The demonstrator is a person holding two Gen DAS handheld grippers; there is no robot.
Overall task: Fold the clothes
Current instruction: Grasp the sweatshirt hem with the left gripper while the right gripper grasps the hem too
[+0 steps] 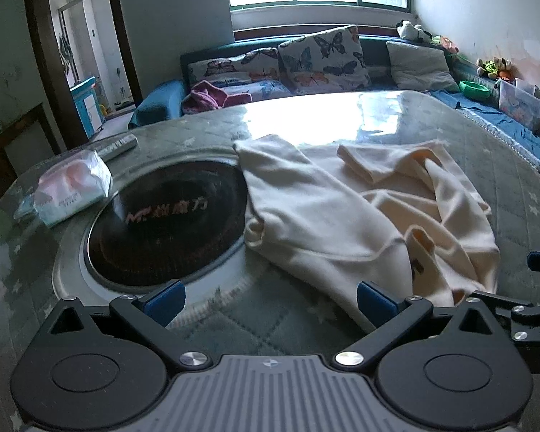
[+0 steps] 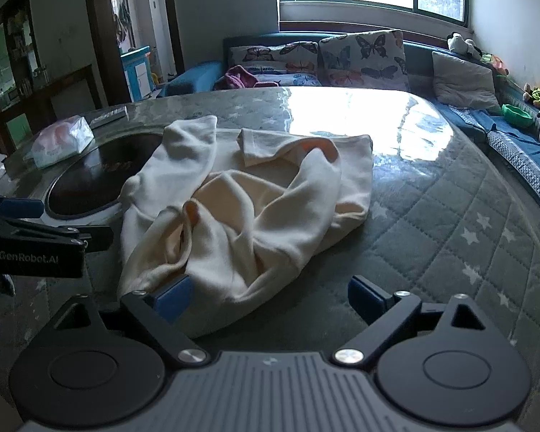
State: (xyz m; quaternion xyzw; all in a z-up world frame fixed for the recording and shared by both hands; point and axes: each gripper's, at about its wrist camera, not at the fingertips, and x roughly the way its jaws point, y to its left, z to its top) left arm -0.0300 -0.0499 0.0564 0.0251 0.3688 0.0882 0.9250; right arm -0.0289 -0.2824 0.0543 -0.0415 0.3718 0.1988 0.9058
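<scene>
Shirt, cream and crumpled, lies in a heap on my quilted table, one sleeve draped over the edge of the dark round cooktop set into it. My left gripper has its jaws spread wide and holds nothing; its right finger sits at the shirt's near hem. My right gripper is likewise spread wide and empty, its left finger against the near cloth. A tissue pack lies left of the cooktop, a remote just beyond it. Butterfly pillows line the sofa behind.
</scene>
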